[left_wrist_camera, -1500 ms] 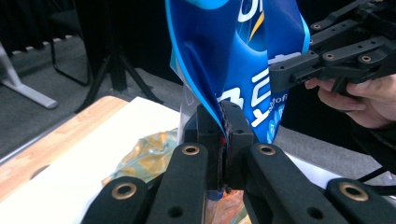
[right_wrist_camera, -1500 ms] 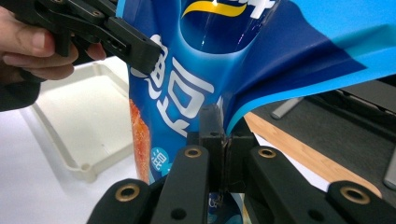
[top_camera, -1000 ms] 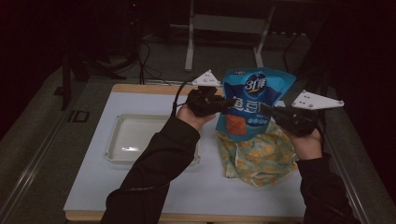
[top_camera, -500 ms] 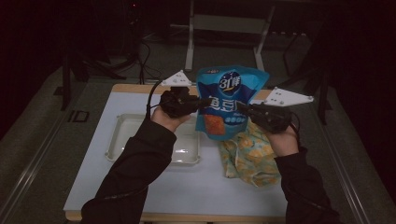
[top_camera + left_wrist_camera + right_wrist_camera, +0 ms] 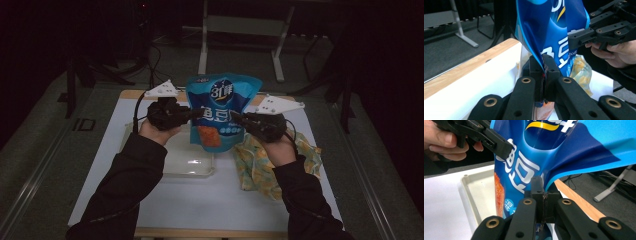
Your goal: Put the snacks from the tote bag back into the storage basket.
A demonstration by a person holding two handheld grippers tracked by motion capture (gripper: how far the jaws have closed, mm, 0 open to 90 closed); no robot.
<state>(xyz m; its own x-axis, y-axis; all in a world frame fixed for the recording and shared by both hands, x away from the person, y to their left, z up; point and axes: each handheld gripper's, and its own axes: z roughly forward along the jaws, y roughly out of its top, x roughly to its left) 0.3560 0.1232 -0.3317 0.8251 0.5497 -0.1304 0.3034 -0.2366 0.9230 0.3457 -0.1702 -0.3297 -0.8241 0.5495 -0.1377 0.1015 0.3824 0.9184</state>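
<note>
High view: one snack bag [image 5: 220, 111], two grippers

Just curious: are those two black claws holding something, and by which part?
Yes. The left gripper and right gripper each pinch a side edge of the blue snack bag, holding it upright above the table.

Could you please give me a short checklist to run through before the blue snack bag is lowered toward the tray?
1. Left hand-held gripper shut on the blue snack bag edge: ok.
2. Right hand-held gripper shut on the opposite edge: ok.
3. Bag lifted off the table: ok.
4. Bag over the tray: partly; its lower end hangs at the tray's right edge.
5. Tray interior free of items: ok.
6. Yellow patterned cloth apart from the bag: cannot tell.
</note>
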